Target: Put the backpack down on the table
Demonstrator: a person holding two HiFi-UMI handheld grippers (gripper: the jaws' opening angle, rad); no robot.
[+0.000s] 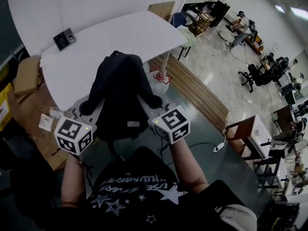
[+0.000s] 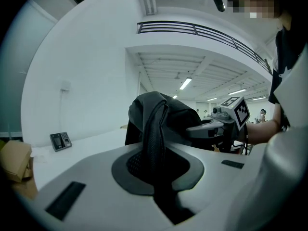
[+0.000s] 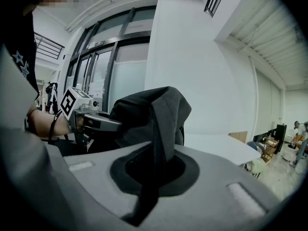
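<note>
A black backpack (image 1: 120, 95) hangs by its shoulder straps between my two grippers, in front of the near edge of the white table (image 1: 120, 35). My left gripper (image 1: 92, 109) is shut on the left strap (image 2: 154, 143), which runs down through its jaws. My right gripper (image 1: 148, 104) is shut on the right strap (image 3: 161, 148) in the same way. In the left gripper view the backpack's body (image 2: 163, 112) rises ahead, with the right gripper (image 2: 226, 124) beyond it. The right gripper view shows the bag (image 3: 144, 112) and, past it, the left gripper (image 3: 86, 117). The bag's bottom is hidden.
A small black keypad device (image 1: 64, 38) lies on the table's far left part. A cardboard box (image 1: 26, 76) stands left of the table. A red object (image 1: 161, 76) sits by the table leg. A wooden cabinet (image 1: 248, 136) and a power strip (image 1: 219, 147) are on the floor at right.
</note>
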